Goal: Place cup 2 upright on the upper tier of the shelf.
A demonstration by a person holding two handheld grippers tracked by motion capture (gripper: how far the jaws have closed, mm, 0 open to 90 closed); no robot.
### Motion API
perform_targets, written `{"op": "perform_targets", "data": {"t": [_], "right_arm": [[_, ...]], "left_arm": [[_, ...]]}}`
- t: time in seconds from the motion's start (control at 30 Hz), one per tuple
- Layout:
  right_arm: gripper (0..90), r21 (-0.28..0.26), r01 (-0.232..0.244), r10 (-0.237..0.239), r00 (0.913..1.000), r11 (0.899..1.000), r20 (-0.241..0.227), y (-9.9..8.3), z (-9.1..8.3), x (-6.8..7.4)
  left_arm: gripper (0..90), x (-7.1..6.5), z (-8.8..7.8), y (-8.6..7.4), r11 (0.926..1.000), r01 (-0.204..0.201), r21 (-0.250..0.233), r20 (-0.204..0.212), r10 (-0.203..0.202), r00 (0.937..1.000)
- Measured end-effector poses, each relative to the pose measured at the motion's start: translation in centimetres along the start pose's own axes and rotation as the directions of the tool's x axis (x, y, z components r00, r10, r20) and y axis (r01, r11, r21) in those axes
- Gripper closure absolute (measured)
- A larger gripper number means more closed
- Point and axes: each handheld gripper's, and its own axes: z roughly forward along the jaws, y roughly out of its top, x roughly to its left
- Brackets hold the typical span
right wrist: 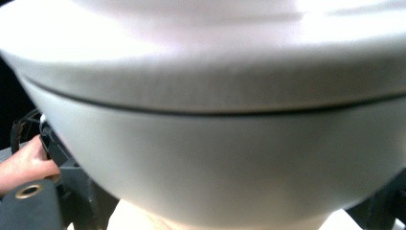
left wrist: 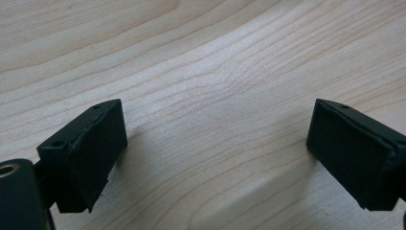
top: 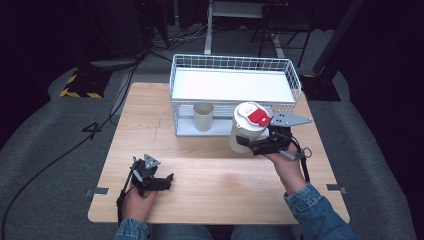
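The right gripper (top: 255,145) is clamping the side of a white lidded cup (top: 245,127) with a red tab on its lid, holding it lifted off the wooden table (top: 215,170) at about 2 o'clock from the table's middle, just in front of the white wire basket (top: 235,80); in the right gripper view the cup's pale wall (right wrist: 206,158) is sitting right against the lens. A beige cup (top: 203,116) is standing under the basket's shelf, at 9 o'clock from the held cup, near it but apart. The left gripper (top: 159,183) is resting at 7 o'clock on the table, jaws standing apart with only bare wood (left wrist: 215,120) between them
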Motion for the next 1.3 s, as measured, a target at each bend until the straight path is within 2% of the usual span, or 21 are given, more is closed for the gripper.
{"op": "perform_targets", "data": {"t": [0.3, 0.6, 0.97, 1.03, 1.2, 1.3], "right_arm": [[11.0, 0.0, 0.004, -0.004, 0.9997, 1.0, 0.023, 2.6, -0.5, -0.9], [11.0, -0.018, -0.013, 0.013, 0.9991, 1.0, 0.039, 4.9, -1.1, -1.8], [11.0, -0.029, -0.018, 0.02, 0.9956, 0.999, 0.092, 7.8, -1.4, -3.5], [11.0, -0.022, -0.015, 0.017, 0.9932, 1.0, 0.116, 8.5, -1.3, -4.1], [11.0, -0.021, -0.03, 0.032, 0.9909, 0.999, 0.131, 9.1, -1.1, -4.8], [11.0, -0.015, -0.028, 0.03, 0.9869, 0.999, 0.159, 9.7, -0.9, -5.5]], "left_arm": [[7.1, 0.0, 0.0, 0.0, 1.0, 0.002, 0.0, 0.0, -0.002, 1.0], [7.2, 0.0, 0.0, 0.0, 1.0, 0.0, 0.0, 0.0, 0.0, 1.0], [7.2, 0.0, 0.0, 0.0, 1.0, 0.0, 0.0, 0.0, 0.0, 1.0], [7.2, 0.0, 0.0, 0.0, 1.0, 0.001, 0.0, 0.0, -0.001, 1.0], [7.1, 0.0, 0.0, 0.0, 1.0, 0.001, 0.0, 0.0, -0.001, 1.0], [7.2, 0.0, 0.0, 0.0, 1.0, 0.001, 0.0, 0.0, -0.001, 1.0]]}}
